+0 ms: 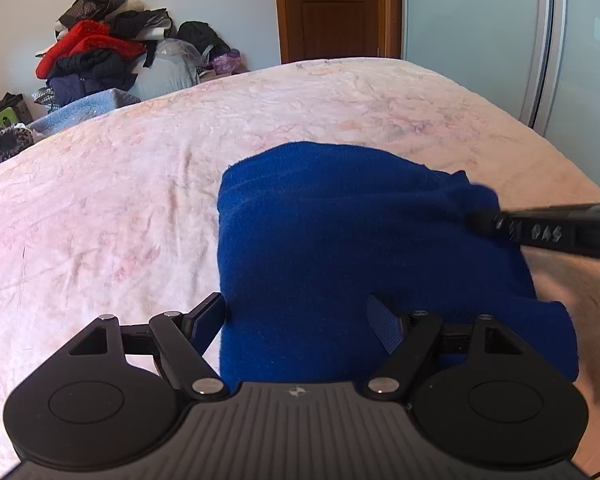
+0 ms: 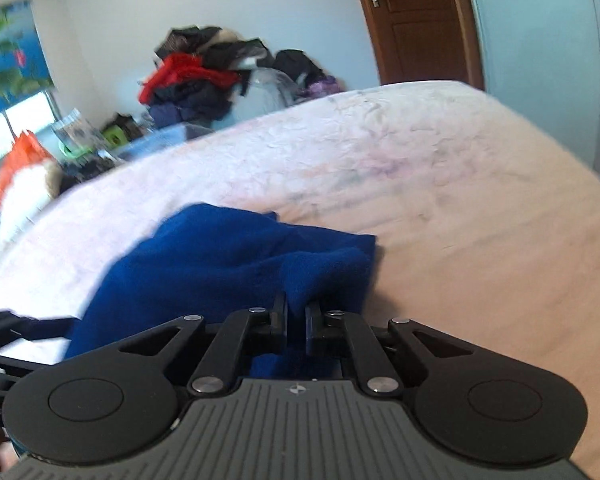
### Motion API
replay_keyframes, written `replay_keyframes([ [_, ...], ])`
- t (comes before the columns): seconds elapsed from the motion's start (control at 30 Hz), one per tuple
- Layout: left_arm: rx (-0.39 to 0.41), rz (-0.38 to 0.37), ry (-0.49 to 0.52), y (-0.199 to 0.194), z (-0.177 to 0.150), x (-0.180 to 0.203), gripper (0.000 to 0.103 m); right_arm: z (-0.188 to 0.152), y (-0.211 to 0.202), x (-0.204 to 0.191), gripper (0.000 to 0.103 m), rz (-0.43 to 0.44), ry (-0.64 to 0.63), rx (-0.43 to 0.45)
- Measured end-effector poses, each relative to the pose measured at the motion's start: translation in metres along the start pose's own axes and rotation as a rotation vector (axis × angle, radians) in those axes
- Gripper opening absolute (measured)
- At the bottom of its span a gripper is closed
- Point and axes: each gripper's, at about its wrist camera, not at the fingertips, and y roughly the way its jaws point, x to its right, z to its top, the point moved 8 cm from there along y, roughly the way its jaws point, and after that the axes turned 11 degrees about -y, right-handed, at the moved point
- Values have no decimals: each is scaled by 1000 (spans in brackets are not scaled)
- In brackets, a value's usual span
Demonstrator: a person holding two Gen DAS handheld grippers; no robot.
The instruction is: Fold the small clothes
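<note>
A blue fleece garment [image 1: 360, 240] lies partly folded on the pink bed cover [image 1: 120, 200]. My left gripper [image 1: 300, 320] is open, its fingers [image 1: 204, 320] spread wide over the garment's near edge, one on each side of a raised fold. My right gripper [image 2: 296, 312] is shut on a bunched fold of the blue garment [image 2: 220, 268] and holds it just above the bed. The right gripper also shows in the left wrist view [image 1: 480, 220], reaching in from the right onto the garment's far right corner.
A pile of clothes [image 1: 100, 56] is heaped against the far wall beyond the bed. A brown door [image 1: 332, 8] and a pale sliding wardrobe [image 1: 560, 60] stand at the back right. The pink bed cover [image 2: 460, 200] spreads wide around the garment.
</note>
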Motion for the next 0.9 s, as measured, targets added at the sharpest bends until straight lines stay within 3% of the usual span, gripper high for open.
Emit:
replay_keyframes([
  [0.03, 10, -4, -5, -2, 2, -4, 78, -1, 1, 3, 27, -12, 2, -7],
  [0.1, 35, -12, -28, -6, 10, -19, 78, -1, -8, 13, 51, -29, 50, 18],
  [0.13, 41, -16, -47, -6, 15, -29, 79, -1, -13, 20, 72, -26, 85, 35],
  [0.17, 39, -29, -75, -4, 20, -40, 82, -2, -18, 25, 87, -8, 120, 52],
  [0.23, 10, -71, -143, 5, 27, -60, 84, -6, -18, 37, 90, 73, 197, 42],
  [0.33, -95, -178, -277, 31, 35, -85, 84, -14, -1, 47, 89, 184, 299, -10],
  [0.37, -127, -225, -331, 40, 36, -90, 84, -11, 2, 46, 90, 210, 294, 11],
  [0.5, -240, -399, -487, 74, 40, -90, 84, 6, 25, 36, 88, 312, 253, 19],
  [0.57, -264, -446, -528, 87, 44, -83, 84, 16, 40, 28, 85, 366, 243, 23],
  [0.63, -247, -457, -523, 94, 50, -74, 83, 25, 56, 22, 78, 379, 226, 31],
  [0.67, -241, -461, -519, 96, 53, -70, 80, 30, 62, 20, 67, 372, 218, 35],
  [0.7, -236, -467, -516, 98, 55, -65, 63, 33, 70, 18, 48, 362, 216, 27],
  [0.73, -240, -456, -505, 100, 56, -61, 55, 36, 77, 17, 39, 356, 225, 19],
  [0.77, -235, -431, -485, 101, 58, -58, 40, 38, 82, 16, 26, 369, 241, 17],
  [0.8, -221, -417, -463, 99, 59, -56, 30, 40, 82, 14, 24, 379, 248, 24],
  [0.9, -122, -385, -397, 81, 64, -56, 23, 51, 73, 4, 21, 344, 165, 71],
])
